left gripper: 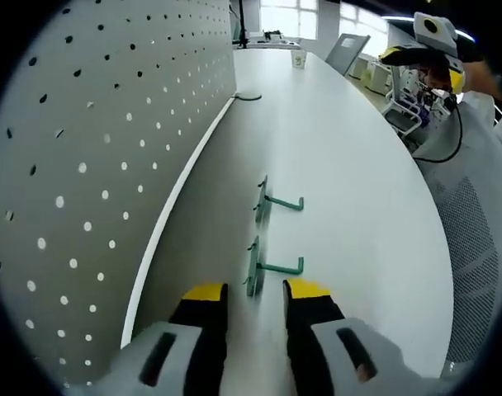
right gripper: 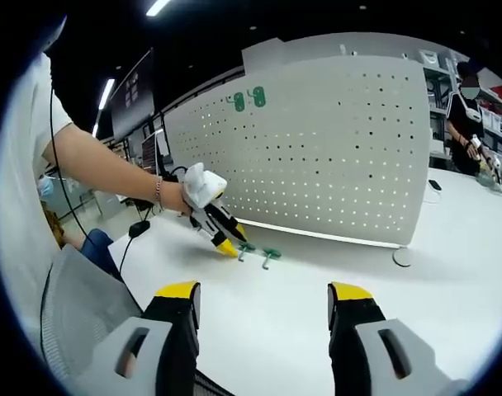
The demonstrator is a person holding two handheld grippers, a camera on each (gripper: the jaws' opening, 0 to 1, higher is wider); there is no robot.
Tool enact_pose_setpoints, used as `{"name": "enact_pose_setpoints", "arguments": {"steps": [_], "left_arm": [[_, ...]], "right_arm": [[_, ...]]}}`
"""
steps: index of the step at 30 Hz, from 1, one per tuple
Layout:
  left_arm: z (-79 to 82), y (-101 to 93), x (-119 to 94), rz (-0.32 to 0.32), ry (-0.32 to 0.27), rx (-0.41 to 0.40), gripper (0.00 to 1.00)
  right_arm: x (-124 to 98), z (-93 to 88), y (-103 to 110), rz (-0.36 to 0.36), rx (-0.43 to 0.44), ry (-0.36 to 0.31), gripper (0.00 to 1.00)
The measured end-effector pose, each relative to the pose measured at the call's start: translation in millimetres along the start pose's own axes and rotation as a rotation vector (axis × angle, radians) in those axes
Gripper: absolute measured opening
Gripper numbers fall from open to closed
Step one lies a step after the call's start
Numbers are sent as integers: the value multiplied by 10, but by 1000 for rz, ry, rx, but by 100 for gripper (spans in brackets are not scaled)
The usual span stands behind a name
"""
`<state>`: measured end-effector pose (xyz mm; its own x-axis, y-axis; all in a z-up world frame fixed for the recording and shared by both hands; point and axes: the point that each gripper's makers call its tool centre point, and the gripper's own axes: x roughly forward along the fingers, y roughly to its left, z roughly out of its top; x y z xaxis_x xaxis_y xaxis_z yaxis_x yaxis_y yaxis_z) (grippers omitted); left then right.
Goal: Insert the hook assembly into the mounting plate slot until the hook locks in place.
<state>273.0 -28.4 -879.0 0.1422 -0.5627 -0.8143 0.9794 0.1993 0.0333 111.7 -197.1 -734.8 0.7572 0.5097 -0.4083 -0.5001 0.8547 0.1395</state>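
Observation:
Two green hook assemblies lie on the white table. The nearer hook (left gripper: 259, 268) sits just beyond my left gripper (left gripper: 257, 290), which is open with the hook's plate in line with the gap between its yellow tips. The farther hook (left gripper: 272, 202) lies a little ahead. A grey pegboard (left gripper: 86, 165) stands upright along the left. From the right gripper view the left gripper (right gripper: 224, 241) is held by a hand and points down at the two hooks (right gripper: 259, 252) in front of the pegboard (right gripper: 333, 157). My right gripper (right gripper: 263, 297) hangs open above the table, holding nothing.
The white table (left gripper: 350, 165) stretches far ahead, with a cup (left gripper: 299, 59) and a black cable loop (left gripper: 248, 97) at its far part. A mesh chair (left gripper: 474, 247) stands at the right edge. A person (right gripper: 470, 124) stands at the table's far end.

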Motion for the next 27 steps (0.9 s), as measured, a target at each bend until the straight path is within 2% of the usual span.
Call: {"name": "enact_pose_setpoints", "arguments": {"steps": [4, 11, 14, 27], "left_arm": [[8, 26, 1, 24, -3, -11, 15], [24, 12, 10, 29, -25, 2, 12], [21, 26, 23, 39, -25, 11, 5], [46, 26, 35, 41, -27, 28, 3]], "right_arm": [[-18, -5, -26, -9, 7, -4, 60], [-18, -42, -30, -14, 9, 5, 59], [-12, -45, -26, -12, 6, 9, 59], [-27, -47, -43, -17, 7, 7, 59]]}}
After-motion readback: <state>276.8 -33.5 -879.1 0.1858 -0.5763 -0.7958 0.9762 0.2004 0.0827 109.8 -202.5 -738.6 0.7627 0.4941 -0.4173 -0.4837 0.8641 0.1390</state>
